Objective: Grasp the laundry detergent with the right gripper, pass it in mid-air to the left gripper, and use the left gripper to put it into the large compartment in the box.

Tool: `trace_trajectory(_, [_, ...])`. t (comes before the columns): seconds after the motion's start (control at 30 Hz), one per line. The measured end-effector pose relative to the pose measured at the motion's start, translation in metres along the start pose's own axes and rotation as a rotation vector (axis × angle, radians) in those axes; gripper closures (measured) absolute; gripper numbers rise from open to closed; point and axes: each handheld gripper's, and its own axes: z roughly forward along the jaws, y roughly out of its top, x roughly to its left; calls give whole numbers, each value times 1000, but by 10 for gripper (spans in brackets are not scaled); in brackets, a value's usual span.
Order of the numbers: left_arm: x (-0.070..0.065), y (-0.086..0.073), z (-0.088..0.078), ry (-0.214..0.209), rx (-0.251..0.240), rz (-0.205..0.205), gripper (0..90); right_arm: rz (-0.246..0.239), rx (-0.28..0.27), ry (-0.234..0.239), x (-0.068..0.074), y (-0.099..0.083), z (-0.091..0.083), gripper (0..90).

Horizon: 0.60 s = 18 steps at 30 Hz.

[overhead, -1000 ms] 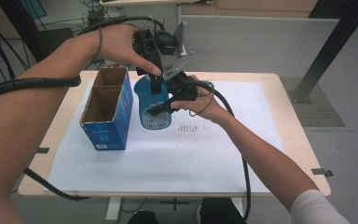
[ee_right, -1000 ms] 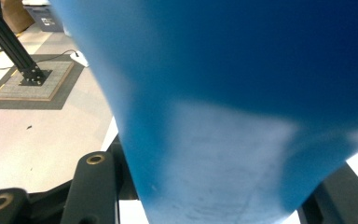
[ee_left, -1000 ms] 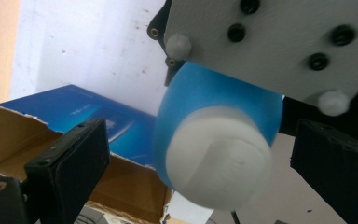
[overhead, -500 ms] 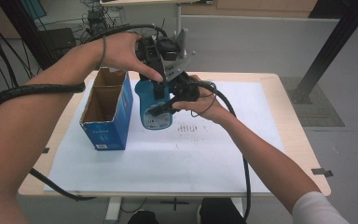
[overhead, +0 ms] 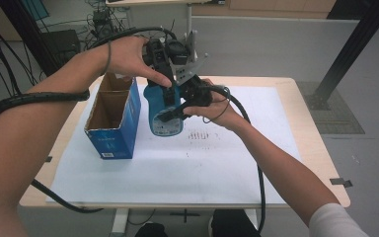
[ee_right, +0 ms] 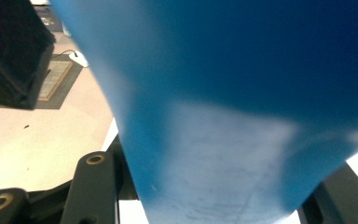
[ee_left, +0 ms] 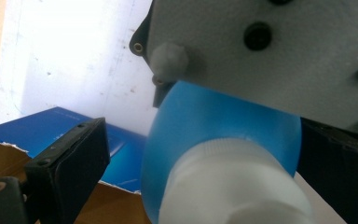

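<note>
Almost nothing has moved since the earlier frames: both hands sit where they were, over the far middle of the worktop (overhead: 286, 163), and the blue bottle (overhead: 164, 112) stands in the same spot just right of the open blue carton (overhead: 112, 132).

The bottle is out of the carton and upright, its base apparently on the white sheet, though the high view is too crowded to be sure it rests there. The right gripper (overhead: 175, 109) pinches the bottle's body from the right side, its jaws drawn in on the blue wall (ee_right: 242, 116). The left gripper (overhead: 170, 74) hangs above, pointing down, its jaws spread on either side of the white cap (ee_left: 233, 186) without pressing on it. My reading is that the cap is the next thing to be gripped and turned; that step is not yet begun.

The left forearm reaches in from the near left, wrist bent down; the right forearm comes from the near right.
</note>
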Motion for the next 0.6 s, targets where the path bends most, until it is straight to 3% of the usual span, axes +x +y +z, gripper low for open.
trace_trajectory(0.6, [-3,-2,1,16,-4,3,50,8,4,-10,0,0,-2,438])
